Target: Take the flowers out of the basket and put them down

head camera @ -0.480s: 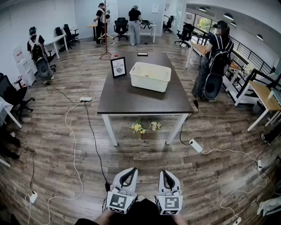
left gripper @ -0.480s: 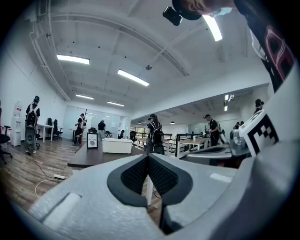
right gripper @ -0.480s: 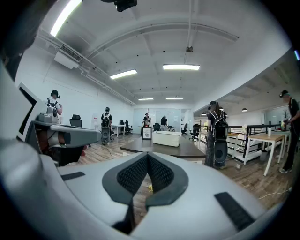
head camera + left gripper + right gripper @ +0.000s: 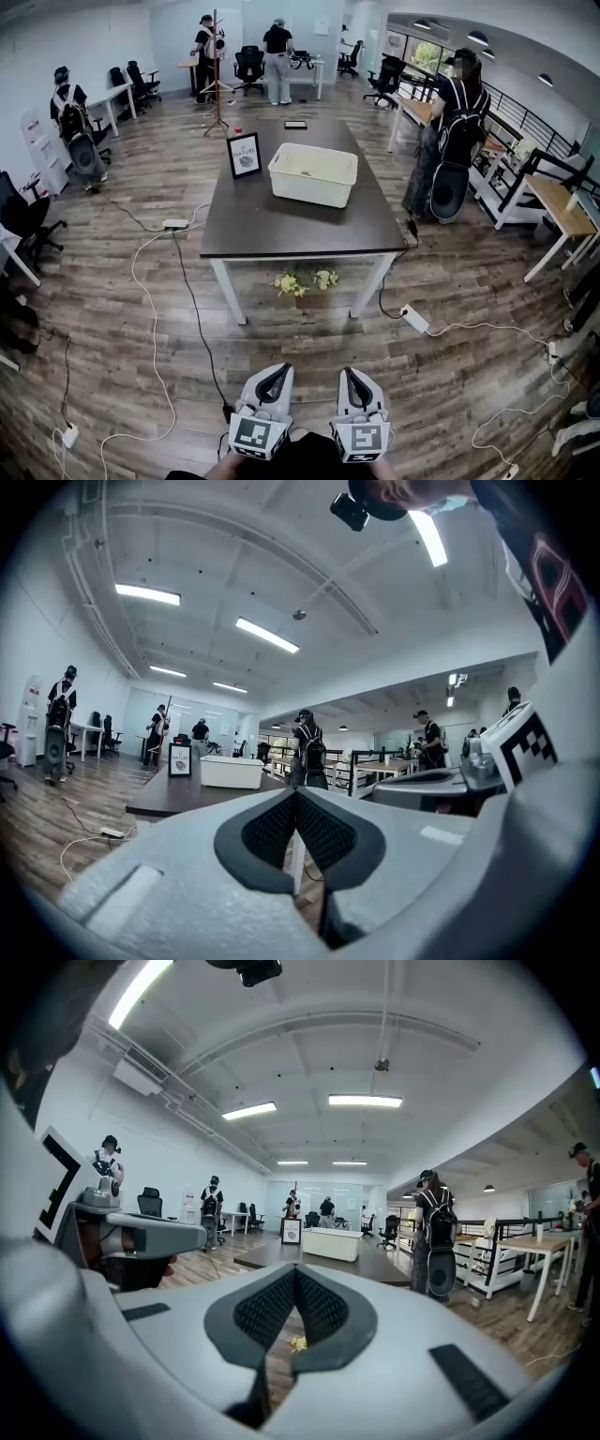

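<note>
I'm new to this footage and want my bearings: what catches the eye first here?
A dark table fills the room's middle, bearing a white basket and a framed sign. Yellow and white flowers lie on the floor beneath it. Nearest the camera, the left claw and right claw are both shut and empty.

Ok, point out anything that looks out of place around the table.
Two small bunches of flowers lie on the floor under the table, between its legs, rather than on the tabletop or in the white basket standing on it.
</note>
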Tool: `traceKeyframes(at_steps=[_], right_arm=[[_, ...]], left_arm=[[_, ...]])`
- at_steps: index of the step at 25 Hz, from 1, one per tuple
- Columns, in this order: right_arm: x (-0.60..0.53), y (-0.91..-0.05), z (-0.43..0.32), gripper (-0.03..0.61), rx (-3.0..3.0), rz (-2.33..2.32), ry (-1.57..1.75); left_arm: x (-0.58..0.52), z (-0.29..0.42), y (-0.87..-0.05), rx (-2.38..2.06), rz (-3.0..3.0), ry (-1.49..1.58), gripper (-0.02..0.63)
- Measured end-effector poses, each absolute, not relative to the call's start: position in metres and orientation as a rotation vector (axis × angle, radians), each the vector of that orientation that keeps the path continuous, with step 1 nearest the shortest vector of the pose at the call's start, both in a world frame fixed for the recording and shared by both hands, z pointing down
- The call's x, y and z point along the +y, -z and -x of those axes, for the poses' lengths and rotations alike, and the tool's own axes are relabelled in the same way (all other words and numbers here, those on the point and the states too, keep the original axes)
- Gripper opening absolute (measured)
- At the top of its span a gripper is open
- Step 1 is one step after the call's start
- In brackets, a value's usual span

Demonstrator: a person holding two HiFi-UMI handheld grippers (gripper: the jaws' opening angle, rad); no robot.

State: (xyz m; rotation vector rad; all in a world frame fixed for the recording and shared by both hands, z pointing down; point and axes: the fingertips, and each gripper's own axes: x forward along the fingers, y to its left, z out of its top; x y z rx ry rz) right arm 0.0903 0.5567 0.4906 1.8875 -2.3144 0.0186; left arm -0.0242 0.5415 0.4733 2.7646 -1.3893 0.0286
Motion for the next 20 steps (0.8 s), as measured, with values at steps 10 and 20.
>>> traceKeyframes(at_steps=[10,20], right_arm=[[0.491,-0.493,-0.083,0.005,-2.339,-1.889,-0.068],[0.416,-0.494,-0.078,0.005,-2.318,-1.903,-0.106]], left_arm=[[0.473,0.035,-0.477,-1.393,-2.749,-0.042,0.009],[0.392,0.030,-0.476,-1.312,-2.783,-0.048,0.009]])
